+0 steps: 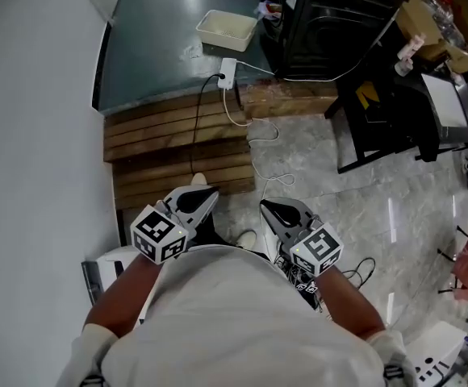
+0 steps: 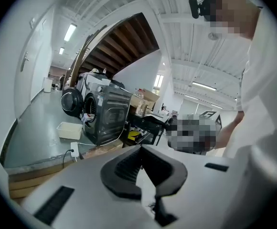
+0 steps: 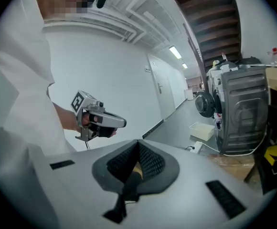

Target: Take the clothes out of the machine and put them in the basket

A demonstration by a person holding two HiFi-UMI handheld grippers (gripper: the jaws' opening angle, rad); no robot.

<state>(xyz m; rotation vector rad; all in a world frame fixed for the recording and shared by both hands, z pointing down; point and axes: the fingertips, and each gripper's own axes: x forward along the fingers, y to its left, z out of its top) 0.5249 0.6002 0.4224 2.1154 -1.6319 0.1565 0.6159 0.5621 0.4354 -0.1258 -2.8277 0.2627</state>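
Both pairs of jaws are pressed together with nothing between them. The left gripper (image 2: 141, 150) and right gripper (image 3: 138, 145) hang side by side, well apart from the dark grey front-loading washing machine (image 2: 109, 114), whose round door (image 2: 71, 102) stands open. A slatted wooden platform (image 1: 177, 143) lies nearer. A cream rectangular plastic basket (image 1: 227, 29) sits just beside the machine. Pale clothes (image 2: 87, 120), small and blurred, show at the drum's mouth.

My left tool (image 1: 208, 193) and right tool (image 1: 267, 207) are grey, their cubes black-and-white squared. I see a cream basket (image 1: 227, 29), black machine (image 1: 339, 22), brown planks (image 1: 177, 135).
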